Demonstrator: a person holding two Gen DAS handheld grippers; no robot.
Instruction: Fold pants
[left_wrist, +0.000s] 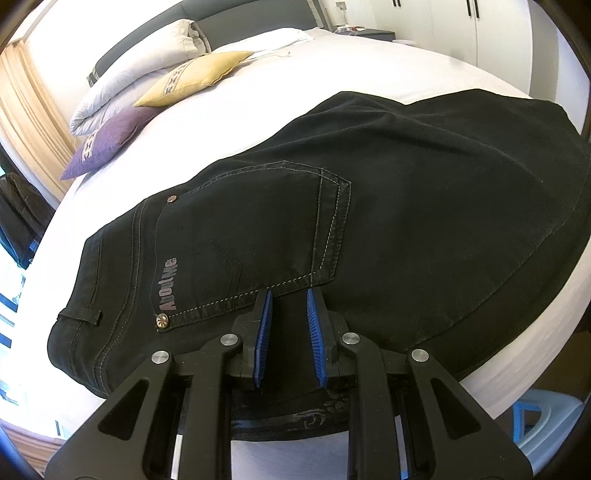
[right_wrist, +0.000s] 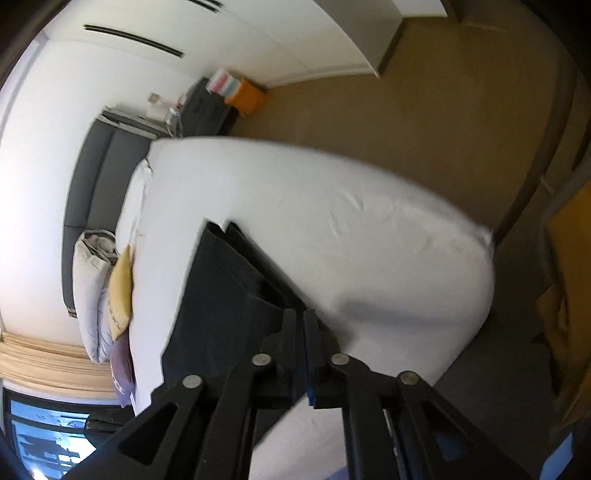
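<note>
I see one big white bed (left_wrist: 332, 85). It fills most of both views. On it lie one pair of black pants (left_wrist: 369, 206), one folded pale quilt (left_wrist: 122, 74), one white pillow (left_wrist: 266, 40), one yellow cushion (left_wrist: 195, 77) and one purple cushion (left_wrist: 107, 144). I hold two tools, one in each hand.

The bed has a smooth white sheet with a few small creases. A grey headboard (right_wrist: 92, 173) stands behind it. The floor (right_wrist: 406, 103) next to it is brown.

The pants lie on the near part of the bed, right in front of my left gripper (left_wrist: 289, 295). From there they spread up toward 1 o'clock. They are dark black with pale stitching. I count one back pocket (left_wrist: 258, 236), two little metal studs and one belt loop (left_wrist: 79, 315). Grey letters run along the pocket's edge at about 9 o'clock from the blue pads (left_wrist: 316, 332).

My left gripper's two fingers are apart, with a gap between the blue pads. They hover just at the pocket's lower edge.

My right gripper (right_wrist: 300, 314) is pressed together on a fold of the pants. The dark cloth stretches from the tips up toward 11 o'clock. This view is a little blurry.

The cushions and quilt sit at 10 o'clock in the left view, well apart from the pants.
</note>
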